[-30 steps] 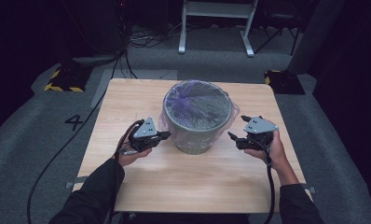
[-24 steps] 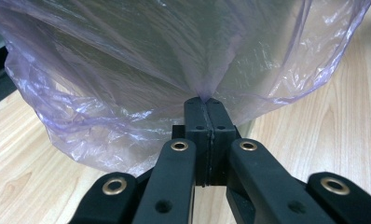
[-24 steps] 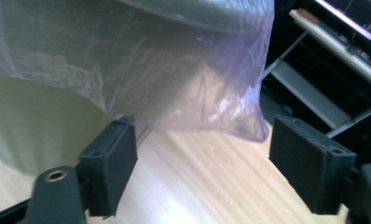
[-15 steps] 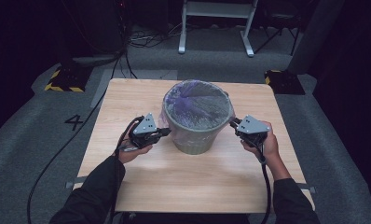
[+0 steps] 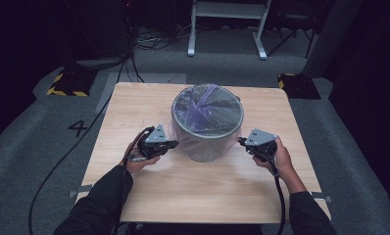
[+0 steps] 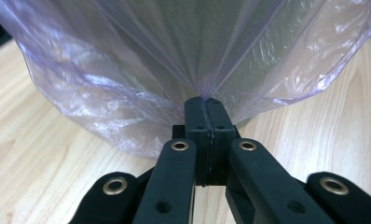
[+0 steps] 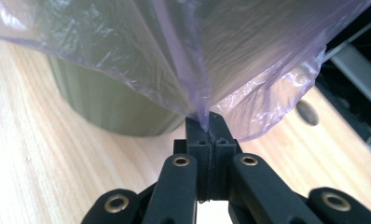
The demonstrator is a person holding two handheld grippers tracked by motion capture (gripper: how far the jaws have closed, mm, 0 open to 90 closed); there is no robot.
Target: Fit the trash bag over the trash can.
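Observation:
A grey-green bin (image 5: 207,144) stands in the middle of the wooden table (image 5: 134,107), lined with a thin purple plastic bag (image 5: 207,110) whose skirt hangs down outside the rim. My left gripper (image 5: 176,143) is at the bin's left side, shut on a pinch of the bag (image 6: 127,70); the film fans out taut from the closed tips of the left gripper (image 6: 207,105). My right gripper (image 5: 240,142) is at the bin's right side. In its own view the right gripper (image 7: 206,122) is shut on a fold of the bag (image 7: 127,56), with the bin wall (image 7: 109,107) behind.
Both forearms come in over the table's near edge, with a cable (image 5: 60,166) trailing off to the left. On the carpet beyond stand two yellow-and-black blocks (image 5: 65,83) and a white stand (image 5: 227,29). Bare tabletop lies in front of the bin.
The right gripper has moved left, in against the bin's side, and now pinches the bag. The left gripper has stayed at the bin's left side, holding the bag.

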